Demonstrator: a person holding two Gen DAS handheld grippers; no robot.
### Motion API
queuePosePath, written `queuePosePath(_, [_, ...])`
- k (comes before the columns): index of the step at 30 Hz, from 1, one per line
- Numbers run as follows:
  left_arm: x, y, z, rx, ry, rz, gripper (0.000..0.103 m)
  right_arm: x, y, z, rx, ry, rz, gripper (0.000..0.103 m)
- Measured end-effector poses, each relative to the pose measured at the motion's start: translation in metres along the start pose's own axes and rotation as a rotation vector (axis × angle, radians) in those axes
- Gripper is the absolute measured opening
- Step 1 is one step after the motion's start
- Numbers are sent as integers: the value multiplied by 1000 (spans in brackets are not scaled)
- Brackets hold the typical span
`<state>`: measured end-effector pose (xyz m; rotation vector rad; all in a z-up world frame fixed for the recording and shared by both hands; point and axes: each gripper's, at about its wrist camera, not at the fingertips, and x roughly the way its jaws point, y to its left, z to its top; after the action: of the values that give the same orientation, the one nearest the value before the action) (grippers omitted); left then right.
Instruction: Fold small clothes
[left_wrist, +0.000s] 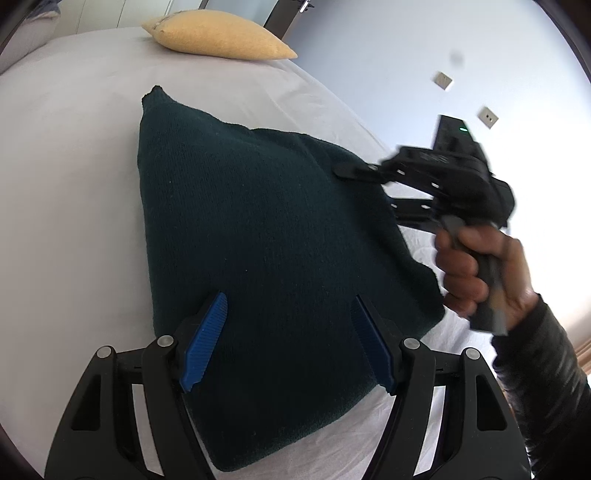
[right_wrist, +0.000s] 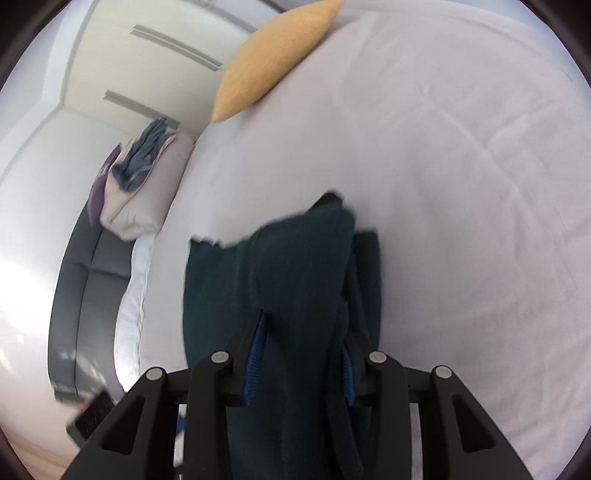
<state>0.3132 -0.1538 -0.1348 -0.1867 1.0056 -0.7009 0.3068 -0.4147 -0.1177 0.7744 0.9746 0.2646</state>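
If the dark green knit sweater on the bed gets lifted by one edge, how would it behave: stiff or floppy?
Probably floppy: the sweater drapes in a hanging fold between the fingers of the right hand-held gripper. Its folded layers would likely slide apart, since nothing pins them. The coarse knit looks grippy rather than slippery, so it should drag on the bed sheet rather than glide.

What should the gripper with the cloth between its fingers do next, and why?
Probably draw the right gripper back, clear of the dark green knitted garment. A fold of it lies between the blue pads, while the rest lies folded on the white bed sheet.
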Motion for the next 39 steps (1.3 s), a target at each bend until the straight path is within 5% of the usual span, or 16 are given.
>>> queuePosePath(8, [-1, 2, -6, -20, -23, -7, 69, 2, 30, 21, -195, -101, -141, 15])
queuePosePath(13, [2, -7, -8, 5, -16, 24, 69, 0, 6, 31, -135, -112, -232, 26])
queuePosePath(17, [1, -5, -8, -4, -20, 14, 69, -42, 19, 14, -167, -221, -290, 30])
queuePosePath(20, [0, -3, -7, -15, -17, 12, 69, -76, 31, -8, -172, -272, -191, 33])
queuePosePath(22, [0, -4, -7, -12, -14, 22, 69, -84, 47, -35, -227, -232, -81, 33])
queuePosePath(25, [-1, -7, -9, -6, -18, 39, 69, -78, 59, -79, -306, -133, -24, 33])
queuePosePath(29, [-2, -9, -11, -2, -18, 54, 69, -59, 27, -103, -235, -56, -67, 33])
queuePosePath(34, [2, -14, -12, 12, -12, 71, 69, -62, -15, -112, -126, -80, -64, 6])
queuePosePath(39, [-3, -17, -9, -6, -9, 50, 70, -72, -21, -122, -131, -96, -96, 4])
